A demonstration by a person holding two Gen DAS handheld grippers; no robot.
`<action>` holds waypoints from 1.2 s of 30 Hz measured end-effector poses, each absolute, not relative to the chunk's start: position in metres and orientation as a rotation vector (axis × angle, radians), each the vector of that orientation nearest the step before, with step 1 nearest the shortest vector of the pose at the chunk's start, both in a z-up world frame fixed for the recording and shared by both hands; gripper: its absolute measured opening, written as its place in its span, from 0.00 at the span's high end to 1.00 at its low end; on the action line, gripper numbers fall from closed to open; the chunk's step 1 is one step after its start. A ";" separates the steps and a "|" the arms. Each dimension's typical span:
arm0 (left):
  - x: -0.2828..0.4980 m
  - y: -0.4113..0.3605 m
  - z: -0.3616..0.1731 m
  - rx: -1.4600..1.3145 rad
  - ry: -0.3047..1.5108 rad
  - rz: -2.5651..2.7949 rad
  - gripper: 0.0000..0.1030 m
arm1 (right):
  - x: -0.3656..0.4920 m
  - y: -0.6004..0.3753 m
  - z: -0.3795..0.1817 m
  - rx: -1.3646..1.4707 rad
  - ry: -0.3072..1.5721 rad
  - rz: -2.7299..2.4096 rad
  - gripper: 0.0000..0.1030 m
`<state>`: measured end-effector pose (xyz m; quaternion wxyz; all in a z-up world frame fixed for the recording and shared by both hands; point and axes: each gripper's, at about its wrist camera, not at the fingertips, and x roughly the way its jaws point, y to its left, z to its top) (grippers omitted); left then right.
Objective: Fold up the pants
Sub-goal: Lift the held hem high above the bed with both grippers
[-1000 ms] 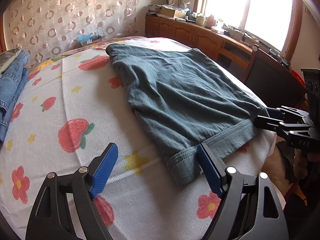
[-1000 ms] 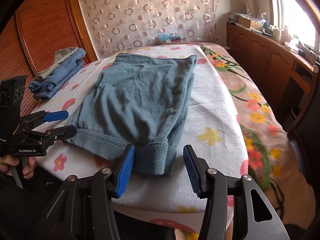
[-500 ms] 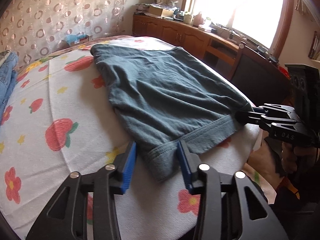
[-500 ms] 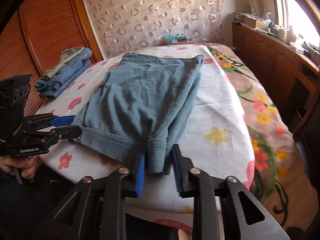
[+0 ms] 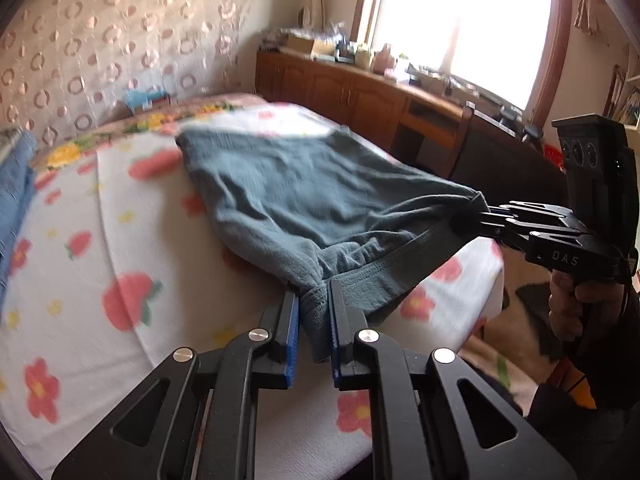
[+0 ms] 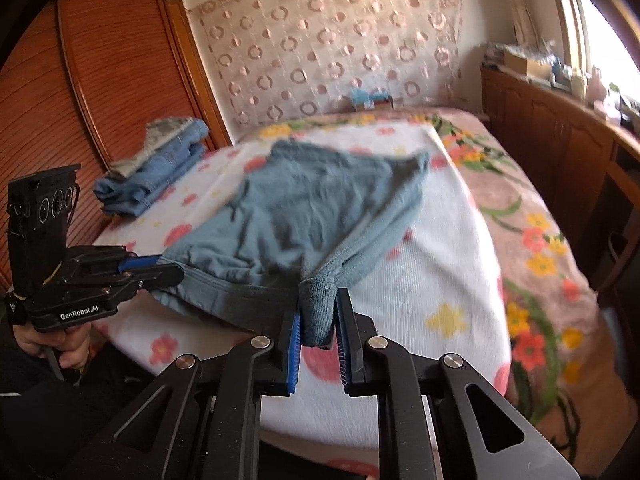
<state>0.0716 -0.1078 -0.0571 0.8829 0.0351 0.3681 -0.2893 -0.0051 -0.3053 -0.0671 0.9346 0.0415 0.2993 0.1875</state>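
Now the left gripper (image 5: 313,312) is pinching one corner of the pants' (image 5: 304,196) ribbed hem, its blue-padded fingers (image 5: 291,332) pressing in on a bunched fold of the grey-blue cloth. In the right wrist view, the right gripper (image 6: 318,318) is doing the same at the other hem corner, its pads (image 6: 295,344) clamping a gathered tuck of fabric. Each gripper is also showing in the other's view: the right one (image 5: 476,216) is gripping the cloth at the far right of the left wrist picture, and the left one (image 6: 160,266) is biting the hem at the left of the right wrist picture, with a hand (image 6: 60,344) wrapping its handle below.

Between the two clamps the hem is hanging raised off the bed in a slack curve, while the rest of the pants is lying spread on the flowered blanket (image 6: 432,272), reaching toward the headboard end. The far part of the cloth is looking blurred.

Further out, folded jeans (image 6: 160,176) are sitting stacked at the bed's left edge, well apart from the pants. A patterned curtain (image 6: 328,40) is covering the wall behind the bed, and a wooden cabinet (image 5: 360,96) is running under the bright window (image 5: 460,20).
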 end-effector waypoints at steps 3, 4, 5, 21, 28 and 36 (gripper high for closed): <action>0.074 -0.101 -0.034 0.057 0.723 -0.599 0.87 | -0.004 -0.302 -0.042 0.069 0.552 0.394 0.85; 0.075 -0.099 -0.026 0.051 0.711 -0.596 0.87 | -0.004 -0.301 -0.035 0.063 0.535 0.397 0.85; 0.076 -0.097 -0.017 0.049 0.692 -0.592 0.87 | -0.004 -0.300 -0.026 0.056 0.514 0.399 0.85; 0.107 -0.048 0.119 0.052 0.404 -0.467 0.87 | 0.009 -0.248 0.114 -0.060 0.257 0.508 0.85; 0.175 -0.024 0.135 0.054 0.384 -0.324 0.87 | 0.094 -0.234 0.128 -0.060 0.308 0.507 0.85; 0.156 -0.010 0.117 0.094 0.376 -0.294 0.87 | 0.106 -0.213 0.122 -0.090 0.327 0.530 0.85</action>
